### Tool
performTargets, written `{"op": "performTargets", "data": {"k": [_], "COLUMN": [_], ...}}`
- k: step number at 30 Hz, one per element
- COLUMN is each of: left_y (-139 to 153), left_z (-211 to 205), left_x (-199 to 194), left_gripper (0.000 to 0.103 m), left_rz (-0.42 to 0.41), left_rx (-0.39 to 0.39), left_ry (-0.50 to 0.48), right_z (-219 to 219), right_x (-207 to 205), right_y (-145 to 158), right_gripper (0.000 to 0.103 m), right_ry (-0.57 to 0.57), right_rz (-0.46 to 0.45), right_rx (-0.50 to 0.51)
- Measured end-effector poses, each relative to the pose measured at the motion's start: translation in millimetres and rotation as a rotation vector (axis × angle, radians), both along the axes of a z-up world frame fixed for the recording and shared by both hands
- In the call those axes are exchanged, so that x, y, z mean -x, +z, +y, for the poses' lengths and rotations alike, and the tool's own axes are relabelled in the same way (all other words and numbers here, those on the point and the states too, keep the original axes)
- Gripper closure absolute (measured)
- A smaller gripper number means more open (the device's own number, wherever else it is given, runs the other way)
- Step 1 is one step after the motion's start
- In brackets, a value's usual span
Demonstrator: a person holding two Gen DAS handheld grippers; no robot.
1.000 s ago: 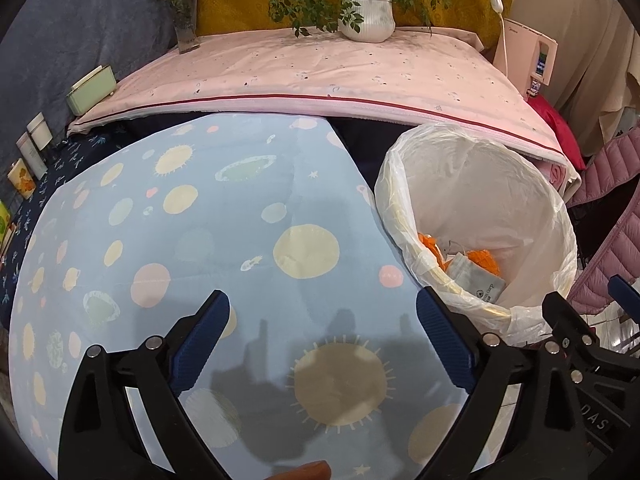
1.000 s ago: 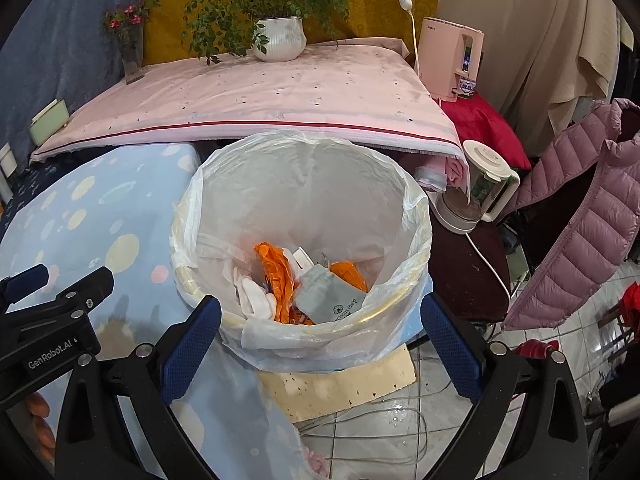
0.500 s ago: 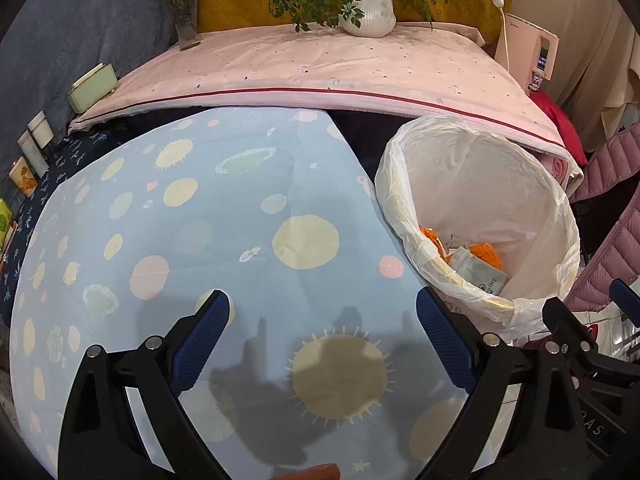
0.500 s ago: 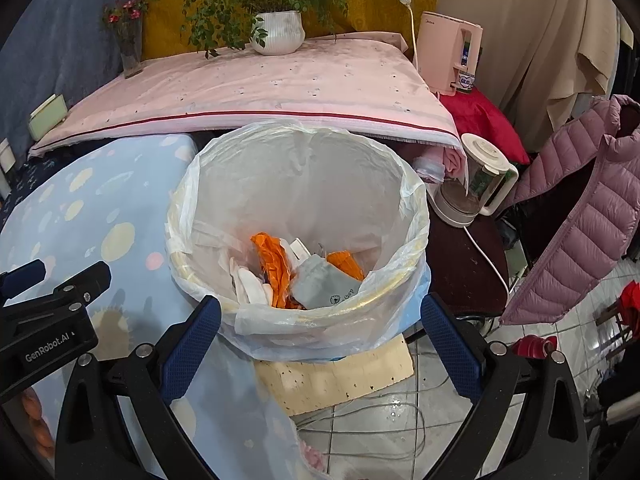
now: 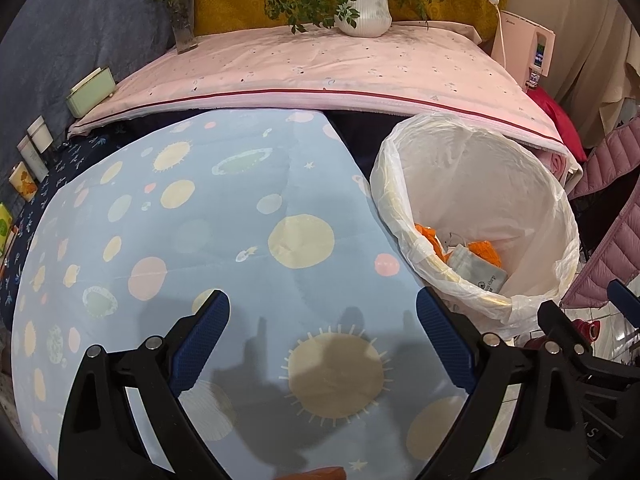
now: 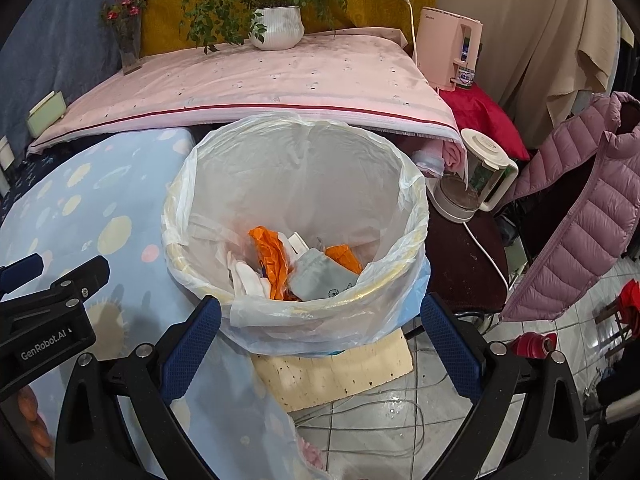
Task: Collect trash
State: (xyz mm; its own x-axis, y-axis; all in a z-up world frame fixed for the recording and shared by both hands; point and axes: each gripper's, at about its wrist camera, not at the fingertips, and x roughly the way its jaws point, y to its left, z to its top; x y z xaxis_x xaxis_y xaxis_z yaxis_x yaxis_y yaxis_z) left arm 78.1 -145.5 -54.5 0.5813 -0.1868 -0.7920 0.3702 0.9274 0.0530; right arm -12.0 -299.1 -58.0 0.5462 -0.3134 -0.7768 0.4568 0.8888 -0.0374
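A bin lined with a white plastic bag (image 6: 208, 184) stands beside the table; it also shows in the left wrist view (image 5: 560, 216). Inside lie orange wrappers (image 6: 268, 252), a grey pouch (image 6: 324, 280) and white scraps (image 6: 244, 276). My right gripper (image 6: 320, 340) is open and empty, just in front of the bin's near rim. My left gripper (image 5: 324, 340) is open and empty above the blue spotted tablecloth (image 5: 200, 220), left of the bin. The left gripper's side shows in the right wrist view (image 6: 48, 300).
A pink-covered surface (image 5: 320, 68) lies behind, with a white plant pot (image 5: 364, 8), a flower vase (image 5: 182, 24) and a green box (image 5: 90, 90). Right of the bin are a white kettle (image 6: 476, 184), a pink appliance (image 6: 448, 52), a pink jacket (image 6: 580, 216) and cables on the tiled floor (image 6: 380, 420).
Both grippers have drawn back slightly, so the bin sits a little farther and higher in both views. Nothing was picked up or dropped.
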Motion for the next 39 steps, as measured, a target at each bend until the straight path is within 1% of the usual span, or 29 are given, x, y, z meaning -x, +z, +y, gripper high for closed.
{"op": "performTargets", "data": {"k": [11, 39], "left_y": [-0.6, -2.5], "left_z": [0.7, -5.3], "left_x": [2.2, 8.8], "left_gripper": [0.013, 0.013], "left_rz": [-0.010, -0.011], "left_rx": [0.001, -0.013], "left_ry": [0.015, -0.015], "right_z": [-0.4, -4.6], "right_x": [2.2, 7.6], "right_y": [-3.3, -6.5], "right_gripper": [0.007, 0.007], "right_ry": [-0.003, -0.012], "right_rz": [0.004, 0.005], "right_rx": [-0.002, -0.006]}}
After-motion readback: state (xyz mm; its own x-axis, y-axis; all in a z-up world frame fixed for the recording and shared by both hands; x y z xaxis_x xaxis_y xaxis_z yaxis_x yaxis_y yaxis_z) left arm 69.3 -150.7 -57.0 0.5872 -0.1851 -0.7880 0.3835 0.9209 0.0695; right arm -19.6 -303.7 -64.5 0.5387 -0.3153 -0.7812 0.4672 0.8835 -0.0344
